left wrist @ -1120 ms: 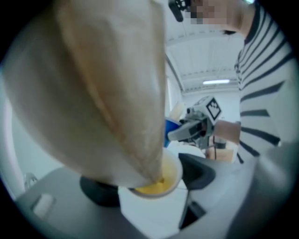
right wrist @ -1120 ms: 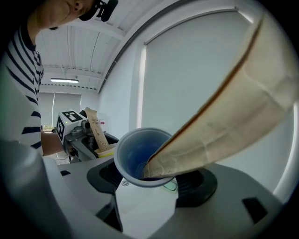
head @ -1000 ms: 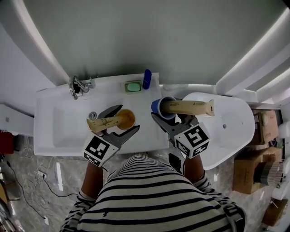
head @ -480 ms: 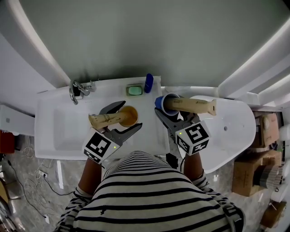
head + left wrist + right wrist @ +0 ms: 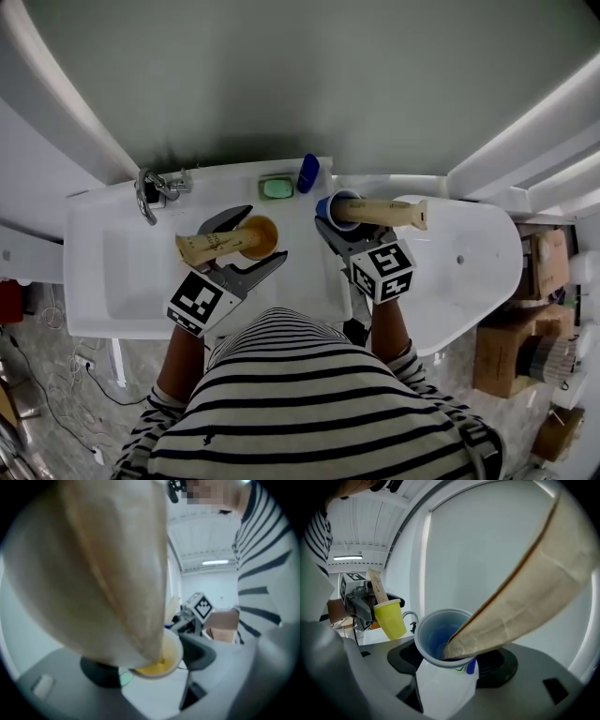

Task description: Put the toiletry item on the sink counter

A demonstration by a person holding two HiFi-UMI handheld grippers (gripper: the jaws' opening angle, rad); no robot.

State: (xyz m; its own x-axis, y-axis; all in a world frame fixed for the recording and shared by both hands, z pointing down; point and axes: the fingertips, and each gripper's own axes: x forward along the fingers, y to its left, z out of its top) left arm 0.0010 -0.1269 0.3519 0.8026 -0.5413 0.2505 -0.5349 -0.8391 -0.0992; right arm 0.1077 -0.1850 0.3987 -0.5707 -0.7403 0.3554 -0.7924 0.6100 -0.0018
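Toiletry tubes (image 5: 208, 249), leaning nine and three o'clock.
Yellow cup (image 5: 262, 240) in left fingers (image 5: 228, 221), blue cup (image 5: 334, 206) in right fingers (image 5: 339, 246), clamped wide; we judge them light, crushable: grip mid-wall.

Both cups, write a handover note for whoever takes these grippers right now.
Left gripper: shut on the yellow cup, with a beige tube leaning in it, over the sink counter.
Right gripper: shut on the blue cup, which holds a second tube, at the counter's right edge.
Done: both cups gripped at the counter.
Left: set them down and release. I cannot tell if either touches the counter.
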